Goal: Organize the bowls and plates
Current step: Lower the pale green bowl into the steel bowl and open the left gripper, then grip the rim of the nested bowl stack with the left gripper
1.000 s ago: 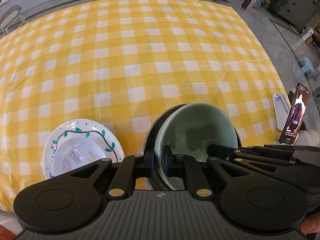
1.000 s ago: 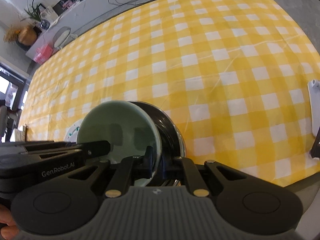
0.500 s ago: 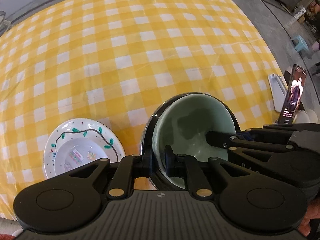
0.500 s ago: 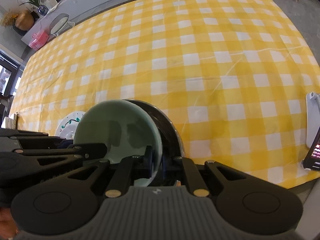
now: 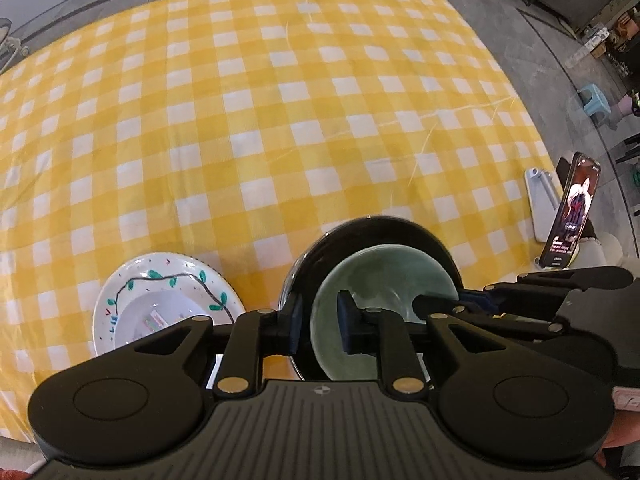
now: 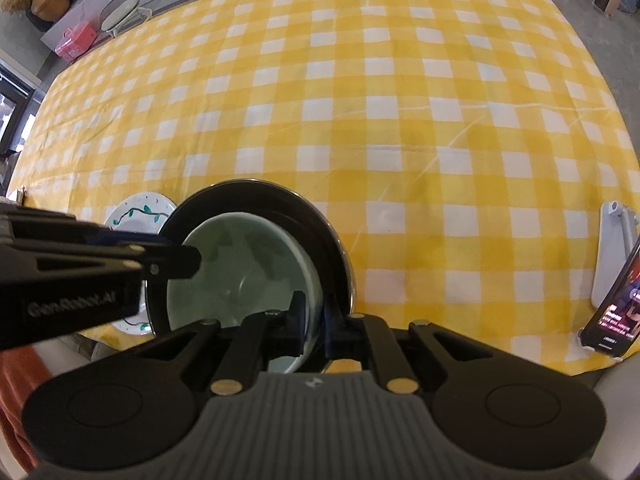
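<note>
The green bowl (image 5: 380, 280) now sits inside the black bowl (image 5: 400, 232) on the bench (image 5: 280, 120), so the left hand-held gripper (image 5: 318, 326) is opening off its rim while the right hand-held gripper (image 6: 314, 322) still pinches it, beside the white plate (image 5: 160, 292).

Counting as we go: two bowls on the desk (image 5: 280, 128), one pale green bowl (image 5: 384, 280) sitting inside one black bowl (image 5: 372, 232); one white plate (image 5: 160, 276) with a painted green vine, just beside them; that makes three pieces of crockery in all; two hand-held grippers over the bowls, the left hand-held gripper (image 5: 320, 326) and the right hand-held gripper (image 6: 314, 322); off at the desk's edge, one phone (image 5: 570, 216) with its screen lit, propped on one white stand (image 5: 540, 200); one yellow-and-white checked cloth (image 6: 360, 120) across the whole top; beyond it on the floor, one small blue stool (image 5: 596, 98).
</note>
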`<move>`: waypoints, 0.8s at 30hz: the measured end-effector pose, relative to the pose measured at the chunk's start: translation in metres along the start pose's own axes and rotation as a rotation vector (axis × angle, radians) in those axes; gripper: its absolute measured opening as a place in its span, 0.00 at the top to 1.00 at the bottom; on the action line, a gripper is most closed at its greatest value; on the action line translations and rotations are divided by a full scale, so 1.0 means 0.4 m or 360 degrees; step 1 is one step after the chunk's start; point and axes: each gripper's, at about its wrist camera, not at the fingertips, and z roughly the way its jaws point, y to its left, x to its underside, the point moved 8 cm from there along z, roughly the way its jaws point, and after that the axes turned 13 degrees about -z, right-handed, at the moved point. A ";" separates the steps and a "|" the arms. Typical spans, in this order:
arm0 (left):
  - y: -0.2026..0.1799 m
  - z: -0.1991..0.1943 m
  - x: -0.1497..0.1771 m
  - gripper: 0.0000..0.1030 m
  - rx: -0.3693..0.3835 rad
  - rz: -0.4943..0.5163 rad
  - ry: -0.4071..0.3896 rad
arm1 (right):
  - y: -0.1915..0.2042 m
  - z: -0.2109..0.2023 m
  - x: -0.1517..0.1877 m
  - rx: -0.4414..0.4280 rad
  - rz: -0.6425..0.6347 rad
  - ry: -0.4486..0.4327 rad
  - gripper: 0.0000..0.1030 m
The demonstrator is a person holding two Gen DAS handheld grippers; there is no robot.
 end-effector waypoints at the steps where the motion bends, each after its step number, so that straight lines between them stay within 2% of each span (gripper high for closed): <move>1: 0.001 -0.004 0.000 0.78 0.0004 0.0000 -0.0009 | 0.001 -0.004 0.001 0.0009 -0.0014 -0.0008 0.90; 8: 0.003 -0.041 -0.003 0.68 0.0028 0.0018 -0.0093 | -0.004 -0.048 -0.008 0.0068 -0.0065 -0.0110 0.85; 11: 0.002 -0.061 0.003 0.64 0.0042 0.0064 -0.0159 | -0.003 -0.072 -0.010 0.0064 -0.0062 -0.0168 0.77; 13: -0.001 -0.074 0.011 0.57 0.0048 0.0106 -0.0205 | -0.001 -0.090 -0.010 0.0071 -0.0073 -0.0230 0.66; 16: 0.004 -0.089 0.027 0.48 0.0068 0.0120 -0.0267 | 0.003 -0.120 -0.010 0.0073 -0.0088 -0.0332 0.61; 20: 0.019 -0.107 0.043 0.34 0.0133 0.0065 -0.0370 | -0.023 -0.153 0.001 0.0035 -0.0023 -0.0453 0.51; 24: 0.041 -0.105 0.058 0.26 0.0196 -0.0037 -0.0488 | -0.058 -0.146 0.022 0.0012 0.0080 -0.0487 0.40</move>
